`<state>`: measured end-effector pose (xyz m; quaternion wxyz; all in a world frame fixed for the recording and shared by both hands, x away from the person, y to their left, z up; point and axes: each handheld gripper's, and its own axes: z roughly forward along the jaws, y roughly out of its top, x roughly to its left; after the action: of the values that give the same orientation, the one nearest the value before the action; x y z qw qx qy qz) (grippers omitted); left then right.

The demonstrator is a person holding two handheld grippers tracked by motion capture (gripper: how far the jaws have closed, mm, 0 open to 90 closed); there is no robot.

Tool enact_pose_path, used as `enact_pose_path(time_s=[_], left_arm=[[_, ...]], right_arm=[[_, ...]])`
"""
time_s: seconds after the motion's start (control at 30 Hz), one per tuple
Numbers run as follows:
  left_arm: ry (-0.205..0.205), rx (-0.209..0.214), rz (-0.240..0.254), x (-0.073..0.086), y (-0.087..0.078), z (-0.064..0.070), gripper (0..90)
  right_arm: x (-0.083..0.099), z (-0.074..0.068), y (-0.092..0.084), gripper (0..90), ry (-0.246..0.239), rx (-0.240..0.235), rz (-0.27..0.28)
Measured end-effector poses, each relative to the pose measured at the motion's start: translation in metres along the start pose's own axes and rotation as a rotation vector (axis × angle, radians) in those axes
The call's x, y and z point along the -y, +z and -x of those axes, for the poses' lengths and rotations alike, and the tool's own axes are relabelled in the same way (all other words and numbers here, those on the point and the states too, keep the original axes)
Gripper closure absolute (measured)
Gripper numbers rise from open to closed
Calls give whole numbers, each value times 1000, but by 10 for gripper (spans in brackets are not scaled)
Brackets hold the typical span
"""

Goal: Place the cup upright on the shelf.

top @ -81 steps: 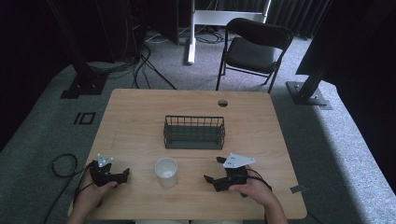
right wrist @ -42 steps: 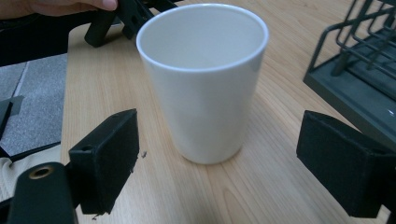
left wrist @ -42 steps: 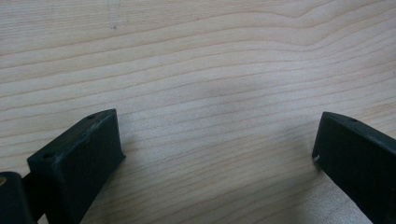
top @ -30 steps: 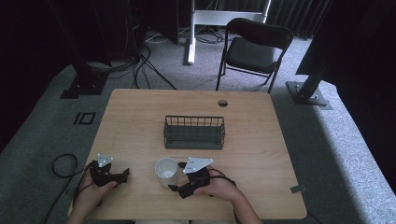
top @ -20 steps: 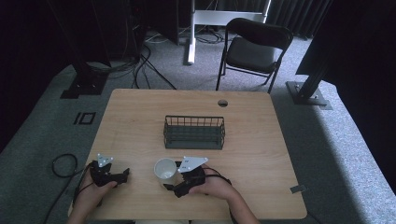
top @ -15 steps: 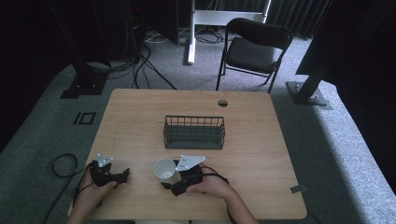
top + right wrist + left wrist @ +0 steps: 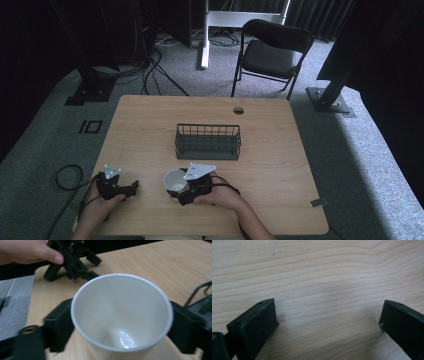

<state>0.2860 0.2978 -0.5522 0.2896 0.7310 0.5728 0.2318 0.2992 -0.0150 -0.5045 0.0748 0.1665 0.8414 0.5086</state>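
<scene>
One white cup [image 7: 174, 180] near the worktop's [image 7: 280, 150] front edge, right hand-held gripper [image 7: 186, 191] jaws flanking it, contact unclear; one wire basket [image 7: 208, 142] behind; left hand-held gripper [image 7: 131, 187] spread wide, empty.

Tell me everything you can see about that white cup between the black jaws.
The white cup is smooth, glossy and round, widening toward a thin rim, with no handle in view. It is empty; light glints on its inner bottom. It stands upright on the wooden table, near the front edge, in front of the dark wire basket. The right gripper has one jaw on each side of it, tight against its wall.
</scene>
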Motion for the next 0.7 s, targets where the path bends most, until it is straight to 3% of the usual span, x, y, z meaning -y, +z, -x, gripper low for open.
enact_pose_path(time_s=[0.17,0.37,0.7], left_arm=[[0,0,0,0,0,0,17],[0,0,0,0,0,0,17],[0,0,0,0,0,0,17]], right_arm=[[-1,2,-1,190,18,13,3],[-7,2,-5,192,-1,16,7],[-20,0,-12,192,2,-2,18]])
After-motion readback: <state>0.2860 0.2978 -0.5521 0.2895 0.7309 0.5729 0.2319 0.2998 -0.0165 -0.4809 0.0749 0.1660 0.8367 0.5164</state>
